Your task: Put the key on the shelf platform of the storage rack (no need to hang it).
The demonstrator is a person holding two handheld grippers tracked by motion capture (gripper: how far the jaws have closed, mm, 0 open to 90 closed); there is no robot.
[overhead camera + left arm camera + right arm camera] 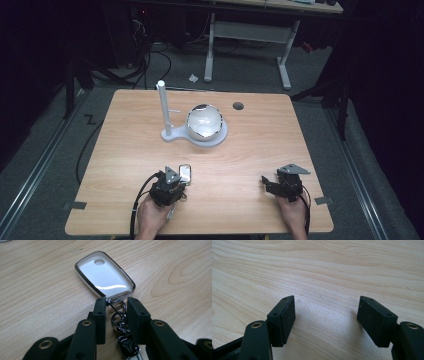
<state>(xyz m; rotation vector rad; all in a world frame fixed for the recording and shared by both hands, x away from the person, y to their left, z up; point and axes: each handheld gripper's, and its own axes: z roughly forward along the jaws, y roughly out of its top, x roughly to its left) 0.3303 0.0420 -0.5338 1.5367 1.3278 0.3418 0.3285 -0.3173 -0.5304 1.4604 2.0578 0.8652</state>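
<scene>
A white key fob (103,277) with a chrome rim lies flat on the wooden table (37,282). Its metal ring and clasp (119,315) run back between the jaws of my left gripper (116,301), which stand close on either side of the ring. In the high view the key fob (185,173) is at the front left, just ahead of my left gripper (180,182). My right gripper (267,184) rests at the front right. Its jaws (325,307) are wide open over bare wood, with nothing between them.
A white stand (200,137) with a tall post (163,107) sits at the table's middle back, carrying a shiny round bowl (204,121). A cable hole (238,106) lies behind it. Another desk (250,30) and cables are on the floor beyond.
</scene>
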